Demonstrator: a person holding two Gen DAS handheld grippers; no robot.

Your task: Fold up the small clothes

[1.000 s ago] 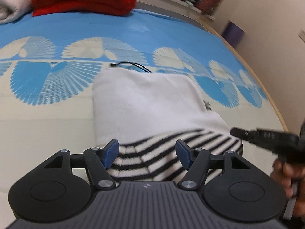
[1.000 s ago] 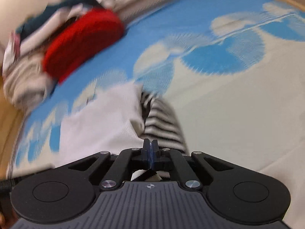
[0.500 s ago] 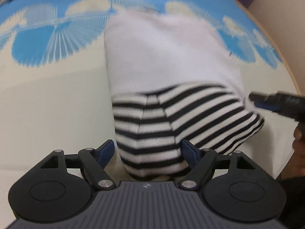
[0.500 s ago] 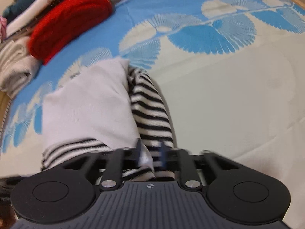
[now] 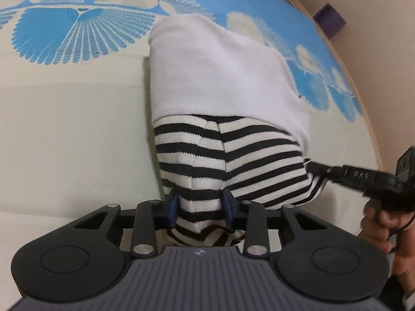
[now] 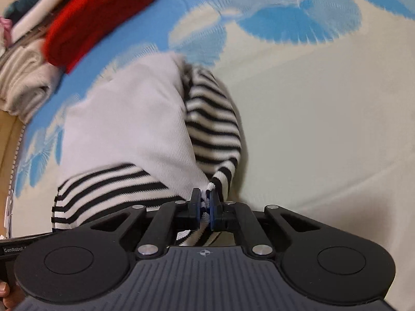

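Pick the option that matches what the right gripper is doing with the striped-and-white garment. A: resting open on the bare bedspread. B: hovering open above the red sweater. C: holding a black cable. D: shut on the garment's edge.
D: in the right wrist view the right gripper has its blue pads pressed together on a bunched bit of the striped garment, fabric showing between them.

The striped garment (image 5: 228, 160) is hidden below the left fingers (image 5: 172, 204) by the gripper body. Beyond the right fingers (image 6: 195, 203), the folded pile (image 6: 85, 26) is blurred and cut off.
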